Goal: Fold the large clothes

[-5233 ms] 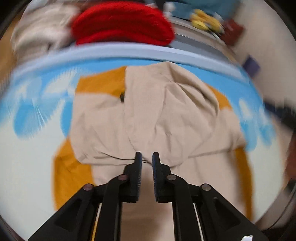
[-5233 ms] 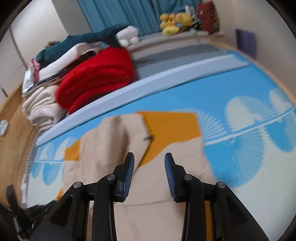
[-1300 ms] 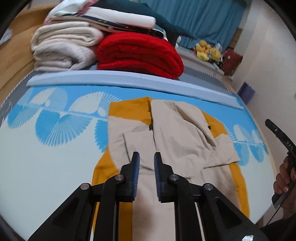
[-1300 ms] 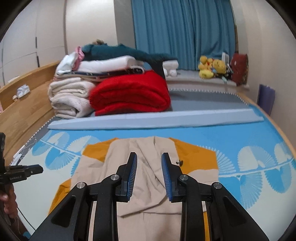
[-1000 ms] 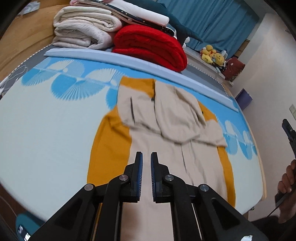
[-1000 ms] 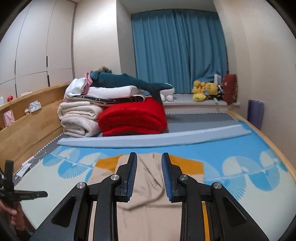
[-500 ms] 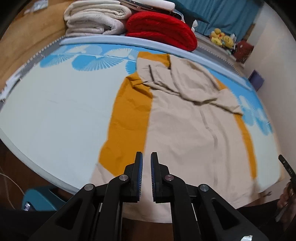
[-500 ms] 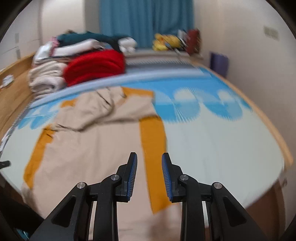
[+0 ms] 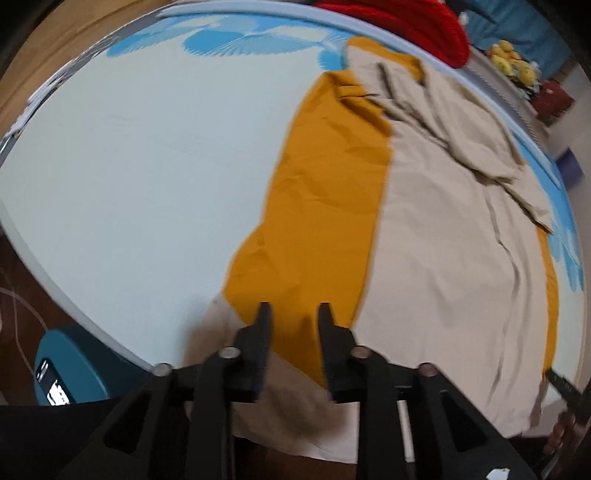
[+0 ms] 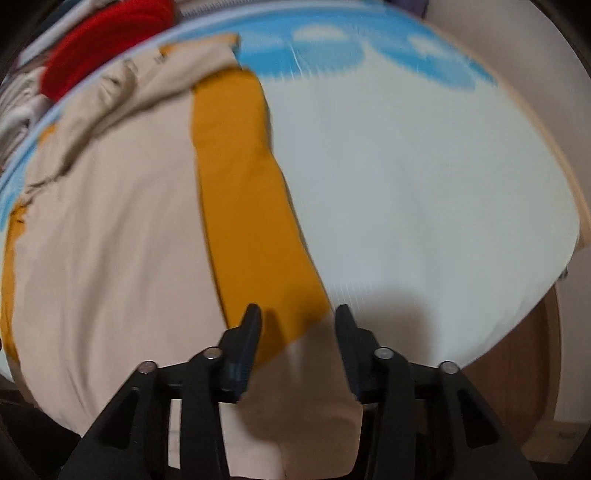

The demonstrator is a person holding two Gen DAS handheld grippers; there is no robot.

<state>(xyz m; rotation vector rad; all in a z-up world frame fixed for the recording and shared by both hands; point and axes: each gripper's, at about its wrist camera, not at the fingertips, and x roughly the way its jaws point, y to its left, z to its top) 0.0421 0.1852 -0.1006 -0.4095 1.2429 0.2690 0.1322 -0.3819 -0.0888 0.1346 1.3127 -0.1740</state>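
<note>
A long beige coat (image 9: 443, 240) with a mustard-orange lining (image 9: 325, 192) lies spread on the bed, its upper part folded in at the far end. Its hem hangs over the near edge. My left gripper (image 9: 293, 314) is open and empty, low over the hem's left corner, where orange meets beige. My right gripper (image 10: 297, 315) is open and empty over the hem's right corner, above the orange strip (image 10: 243, 192) of the coat (image 10: 110, 221). The jaws straddle the cloth edge without closing on it.
The bed cover (image 9: 129, 147) is pale with blue fan prints; it also shows in the right wrist view (image 10: 424, 184). A red blanket (image 9: 413, 22) and stacked bedding lie at the far end. A teal object (image 9: 70, 373) stands on the floor below the left corner.
Both grippers have pulled back from the coat's upper part to its hem at the near bed edge and dropped lower. Both have opened wider, the left from nearly closed.
</note>
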